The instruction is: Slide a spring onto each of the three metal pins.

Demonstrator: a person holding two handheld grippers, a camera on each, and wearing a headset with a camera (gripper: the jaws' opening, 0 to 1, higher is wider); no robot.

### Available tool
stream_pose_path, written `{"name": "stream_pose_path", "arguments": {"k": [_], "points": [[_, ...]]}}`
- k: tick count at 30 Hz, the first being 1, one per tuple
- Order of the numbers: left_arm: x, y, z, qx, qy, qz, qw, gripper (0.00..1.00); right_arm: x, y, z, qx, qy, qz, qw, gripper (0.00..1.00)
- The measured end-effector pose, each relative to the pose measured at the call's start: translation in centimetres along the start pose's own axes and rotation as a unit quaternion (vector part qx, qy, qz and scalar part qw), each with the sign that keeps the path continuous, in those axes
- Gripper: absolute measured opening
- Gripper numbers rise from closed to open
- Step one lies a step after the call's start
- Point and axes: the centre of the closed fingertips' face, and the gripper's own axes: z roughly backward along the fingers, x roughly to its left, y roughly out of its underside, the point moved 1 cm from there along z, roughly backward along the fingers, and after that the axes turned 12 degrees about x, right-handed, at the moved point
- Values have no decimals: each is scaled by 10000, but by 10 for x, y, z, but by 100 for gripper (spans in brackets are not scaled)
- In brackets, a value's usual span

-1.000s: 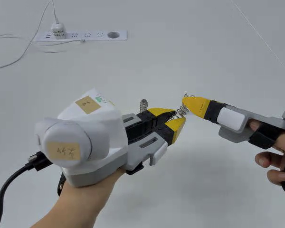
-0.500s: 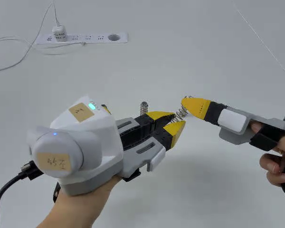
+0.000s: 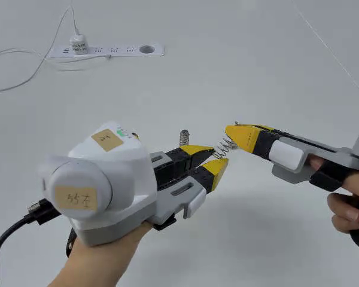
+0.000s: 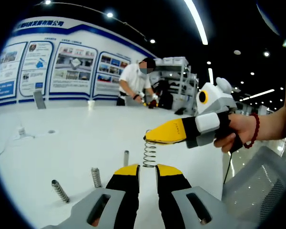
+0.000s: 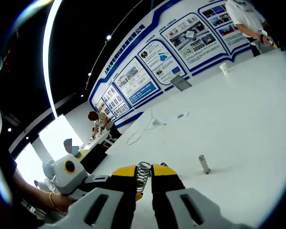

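- A power strip (image 3: 107, 49) with one plug inserted is seen far left on the white bench (image 3: 257, 66).
- The left gripper (image 3: 206, 159) is held near left, its jaws parted by a narrow gap.
- In the left gripper view, three pins are seen on the bench left of the jaws. The loaded pin (image 4: 60, 190) and the second loaded pin (image 4: 96, 176) are each sleeved by a spring. The bare pin (image 4: 126, 157) is farthest.
- The free spring (image 3: 224, 147) is held in the air between the two gripper tips. Its loose end sits at the left jaw gap; contact there cannot be told.
- The right gripper (image 3: 234, 131) is held at right, its jaws clamped on the free spring's other end.
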Motion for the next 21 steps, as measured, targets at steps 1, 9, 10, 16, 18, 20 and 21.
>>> {"name": "stream_pose_path", "arguments": {"k": [1,9,10,16,18,20,21], "points": [[1,1,0,17,-16,3,10000,15,0,-1,0,-2,19,33,10000,12],[9,9,5,280,-271,105,9992,26,-5,-6,1,10,248,336,9991,12],[10,10,6,291,-304,76,9991,27,-6,-6,1,28,277,390,9989,12],[19,16,12,394,-532,70,9978,36,-14,-10,0,127,499,616,9968,12],[22,17,14,405,-612,64,9973,38,-16,-12,0,122,544,703,9960,12],[26,19,16,429,-687,59,9967,40,-18,-14,-1,133,584,762,9953,12],[27,19,17,439,-721,52,9964,41,-19,-15,-1,132,611,797,9949,12]]}}
